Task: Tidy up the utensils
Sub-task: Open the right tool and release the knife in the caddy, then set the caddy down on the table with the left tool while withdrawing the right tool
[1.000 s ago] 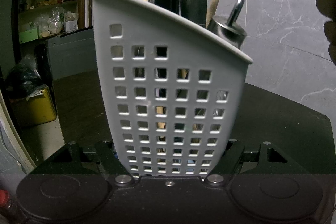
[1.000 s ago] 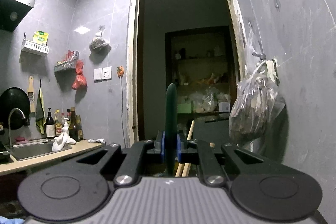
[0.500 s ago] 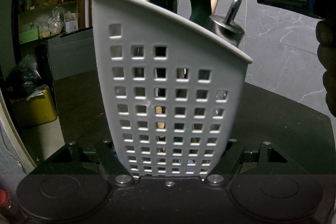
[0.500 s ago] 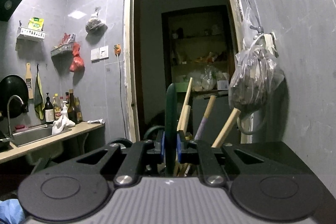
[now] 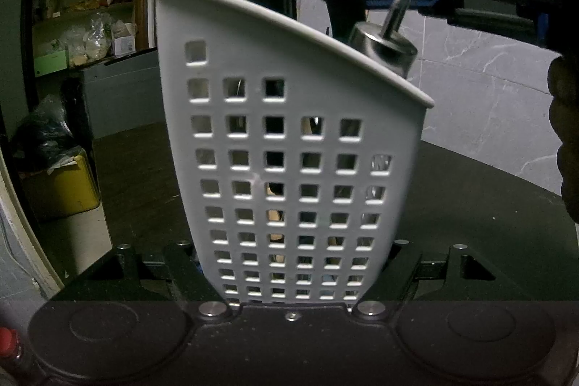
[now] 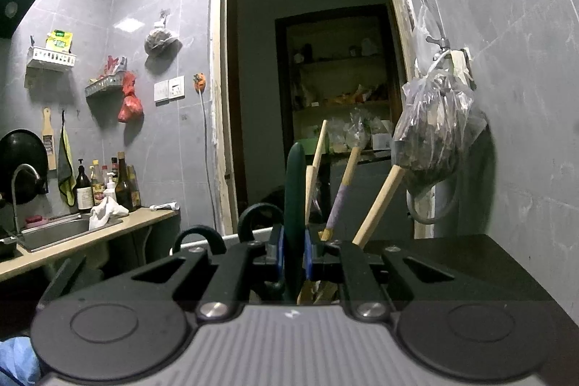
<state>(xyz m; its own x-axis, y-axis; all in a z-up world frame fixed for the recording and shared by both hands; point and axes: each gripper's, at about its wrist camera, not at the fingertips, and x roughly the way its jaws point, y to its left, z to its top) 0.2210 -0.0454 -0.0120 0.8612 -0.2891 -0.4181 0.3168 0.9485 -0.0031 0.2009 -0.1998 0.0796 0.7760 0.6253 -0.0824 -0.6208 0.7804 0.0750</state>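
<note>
The left claw [image 5: 293,281] grips the white holder [image 5: 289,147] on the dark bench [image 5: 470,205] by grey tiled walls [image 6: 524,60]. The right claw [image 6: 294,255], marked "DAS", squeezes a green utensil [image 6: 295,176] standing in it.

The utensil basket [image 5: 289,147] stands on the table [image 5: 477,205], between the fingers of the left gripper [image 5: 293,277]. Handles stick up out of its top. The right gripper [image 6: 292,259] is above the basket and holds a flat handle [image 6: 295,190] upright. Behind it stand the wooden handles [image 6: 376,205]. A bag [image 6: 434,136] hangs on the wall to the right.
</note>
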